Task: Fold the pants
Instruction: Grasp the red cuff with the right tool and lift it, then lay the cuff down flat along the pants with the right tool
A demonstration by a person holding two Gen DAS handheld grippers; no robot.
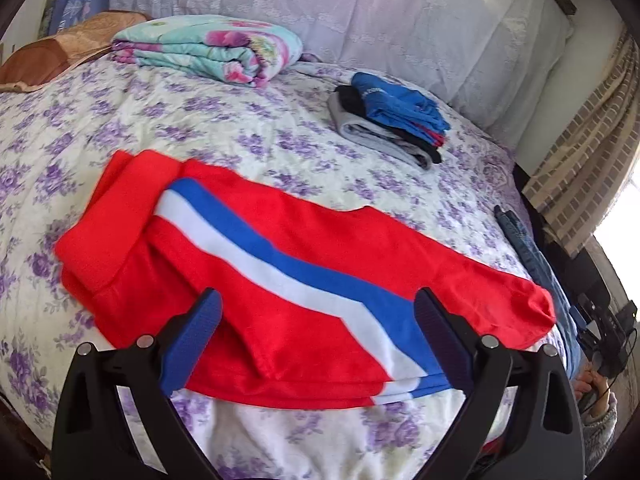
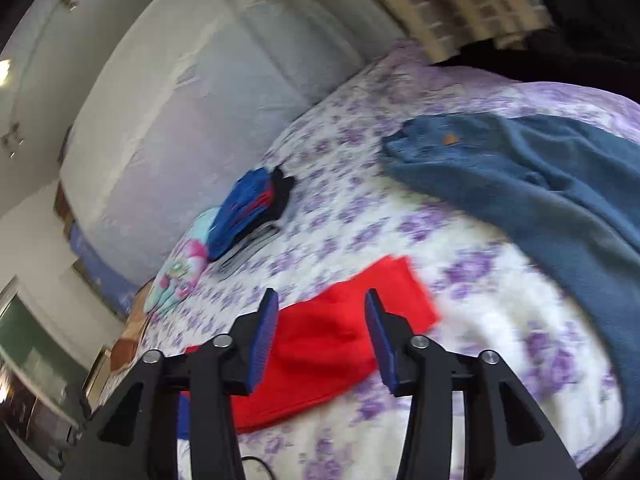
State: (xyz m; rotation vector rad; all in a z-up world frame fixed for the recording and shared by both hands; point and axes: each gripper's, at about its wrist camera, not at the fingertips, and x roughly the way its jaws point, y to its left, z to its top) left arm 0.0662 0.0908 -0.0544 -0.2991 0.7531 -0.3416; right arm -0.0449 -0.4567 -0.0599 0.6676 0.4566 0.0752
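Note:
Red pants [image 1: 304,280] with a blue and white stripe lie flat across the floral bed cover [image 1: 248,136], one end folded over at the left. My left gripper [image 1: 318,320] hovers above their near edge, jaws wide apart, nothing between the pads. In the right wrist view the red pants [image 2: 332,344] lie just beyond my right gripper [image 2: 320,340], which is tilted and open above the cloth, its blue pads not touching it. Blue jeans [image 2: 540,200] lie spread on the bed to the right.
A stack of folded clothes [image 1: 396,116] sits farther back on the bed. A folded floral blanket [image 1: 212,48] lies at the back left, beside a brown cushion [image 1: 60,52]. A pale headboard [image 1: 360,8] runs behind. Curtains [image 1: 588,168] hang at the right.

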